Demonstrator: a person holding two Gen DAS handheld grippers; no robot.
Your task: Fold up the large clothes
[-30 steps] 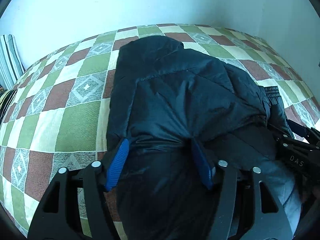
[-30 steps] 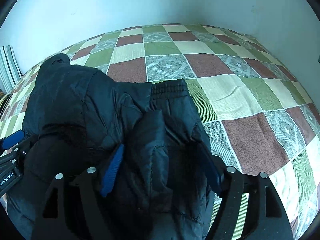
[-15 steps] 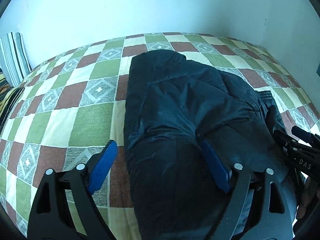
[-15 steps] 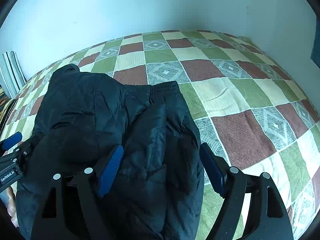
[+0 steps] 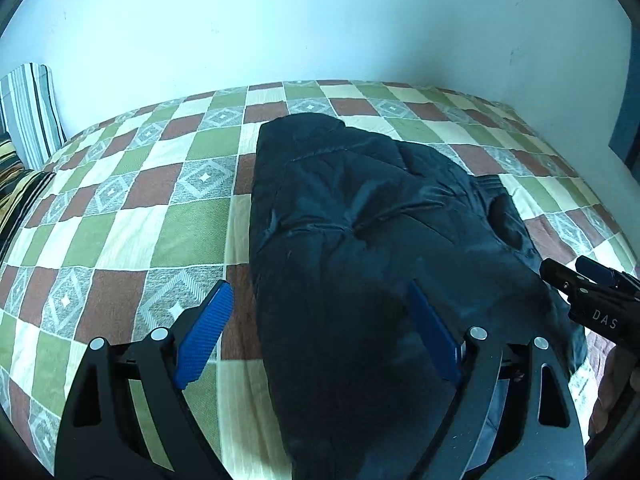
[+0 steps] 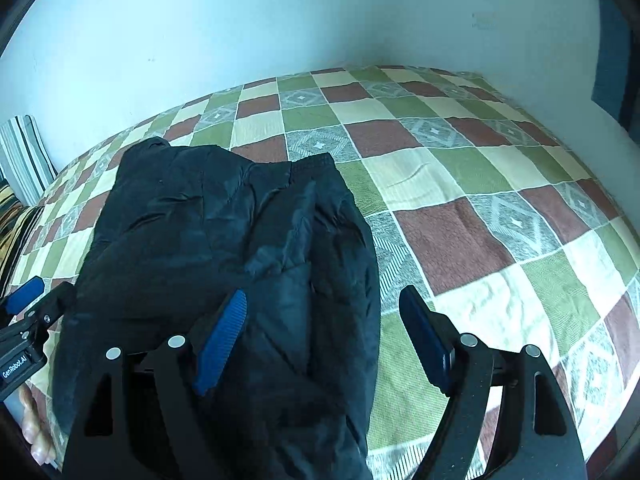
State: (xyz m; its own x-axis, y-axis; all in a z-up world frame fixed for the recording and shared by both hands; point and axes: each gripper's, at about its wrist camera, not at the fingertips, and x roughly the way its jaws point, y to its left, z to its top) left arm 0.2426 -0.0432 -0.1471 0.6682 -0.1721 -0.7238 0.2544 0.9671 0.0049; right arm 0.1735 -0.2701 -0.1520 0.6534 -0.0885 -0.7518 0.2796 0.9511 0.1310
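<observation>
your left gripper (image 5: 316, 334) is spread wide and holds nothing: its left blue pad (image 5: 204, 334) hangs over the bedspread, its right pad over the near part of the dark jacket (image 5: 360, 232). the jacket lies bundled on the bed (image 5: 120, 216), folded over itself in a puffy, creased heap that runs from the near edge toward the wall (image 5: 280, 20); a ribbed cuff or hem (image 5: 490, 182) shows at its right side. your right gripper (image 5: 588, 292) enters the left-wrist view at the right edge, just beside the jacket's right border.

in the right-wrist view, your right gripper (image 6: 324, 340) is likewise released, jaws apart; one pad (image 6: 222, 340) sits above the jacket (image 6: 208, 232), the other above the checked bedspread (image 6: 480, 200) of green, cream, brick and grey squares. the jacket's right edge falls between the two pads. your left gripper (image 6: 28, 320) shows at the left edge, near the jacket's left border, with fingers of your hand (image 6: 34, 432) below it.

a striped pillow (image 5: 30, 108) stands against the wall at the bed's far left corner, well apart from the jacket, with a dark patterned cloth (image 5: 16, 188) just below it.
</observation>
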